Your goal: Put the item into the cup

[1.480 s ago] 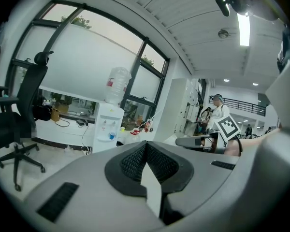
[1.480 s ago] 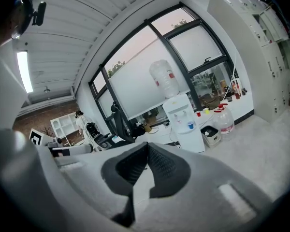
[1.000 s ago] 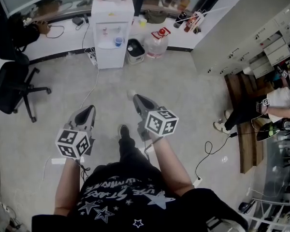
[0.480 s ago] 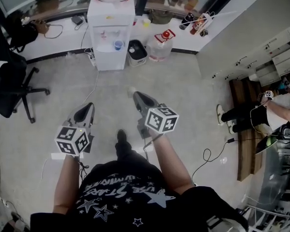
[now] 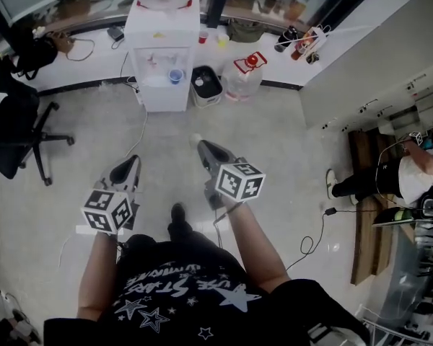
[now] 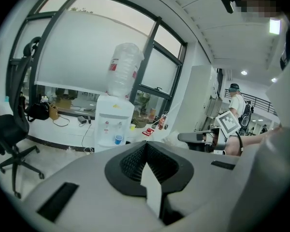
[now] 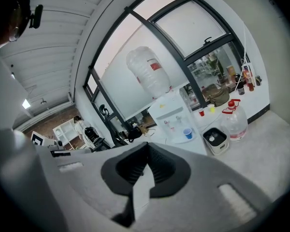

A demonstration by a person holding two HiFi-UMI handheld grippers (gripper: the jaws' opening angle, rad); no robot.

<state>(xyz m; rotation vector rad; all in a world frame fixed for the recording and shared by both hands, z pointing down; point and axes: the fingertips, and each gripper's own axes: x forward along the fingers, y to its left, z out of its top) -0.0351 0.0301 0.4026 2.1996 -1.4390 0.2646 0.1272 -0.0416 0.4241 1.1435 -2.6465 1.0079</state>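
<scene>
A blue cup (image 5: 175,76) stands in the tap bay of a white water dispenser (image 5: 162,56) across the floor ahead; it also shows in the left gripper view (image 6: 118,139) and the right gripper view (image 7: 187,133). My right gripper (image 5: 200,144) is shut on a small white crumpled item (image 5: 195,140), which also shows at its tip in the left gripper view (image 6: 171,138). My left gripper (image 5: 133,161) is held beside it, shut with nothing in it. Both are at waist height, far short of the cup.
A black bin (image 5: 206,85) and a large water jug (image 5: 244,78) stand right of the dispenser. A red cup (image 5: 203,37) and a yellow cup (image 5: 221,40) sit on the counter behind. An office chair (image 5: 14,132) is at the left, a person (image 5: 397,179) at the right, cables on the floor.
The view has shifted forward, toward the dispenser. Both grippers keep the same pose in front of the body. The person at the right has drawn further to the edge.
</scene>
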